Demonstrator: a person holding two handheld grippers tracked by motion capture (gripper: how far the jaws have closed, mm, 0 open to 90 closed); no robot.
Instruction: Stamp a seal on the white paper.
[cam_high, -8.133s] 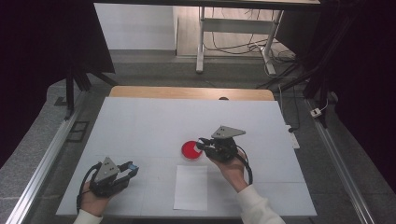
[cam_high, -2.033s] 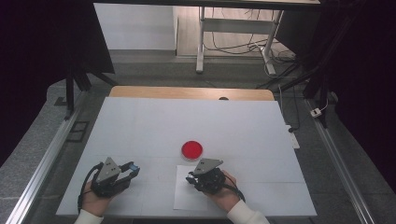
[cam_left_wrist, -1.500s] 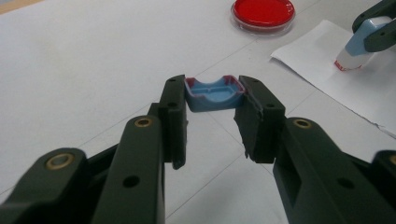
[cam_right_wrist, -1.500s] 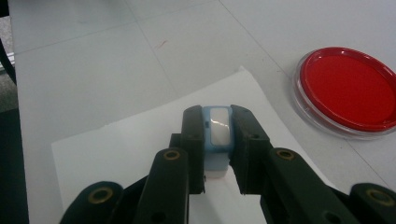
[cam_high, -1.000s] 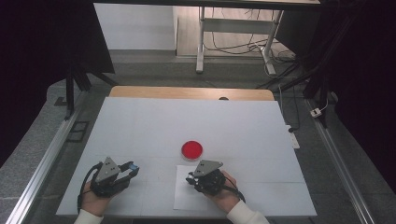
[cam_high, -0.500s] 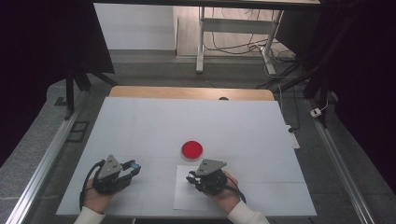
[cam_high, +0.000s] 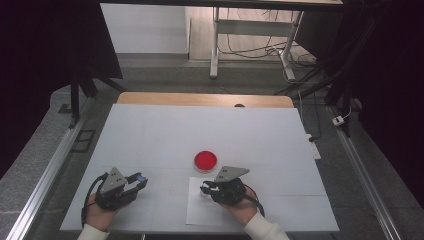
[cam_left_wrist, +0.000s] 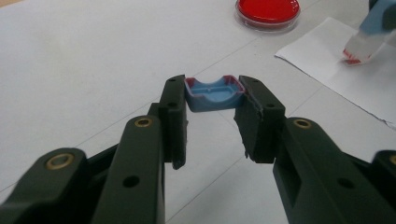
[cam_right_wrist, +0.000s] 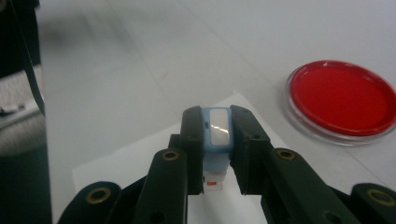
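Here my right gripper (cam_right_wrist: 217, 140) clamps a pale-blue plastic stamp (cam_right_wrist: 217, 133), red-inked probably, lower centre; my left gripper (cam_left_wrist: 212, 100) pinches its hollow blue cap (cam_left_wrist: 214, 93).

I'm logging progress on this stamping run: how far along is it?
Done: the blue cap is off and held in the left claw. In hand: the right claw grips the stamp, tip down over the white paper. Left: no printed mark shows yet, and recapping remains. The red dish sits apart.
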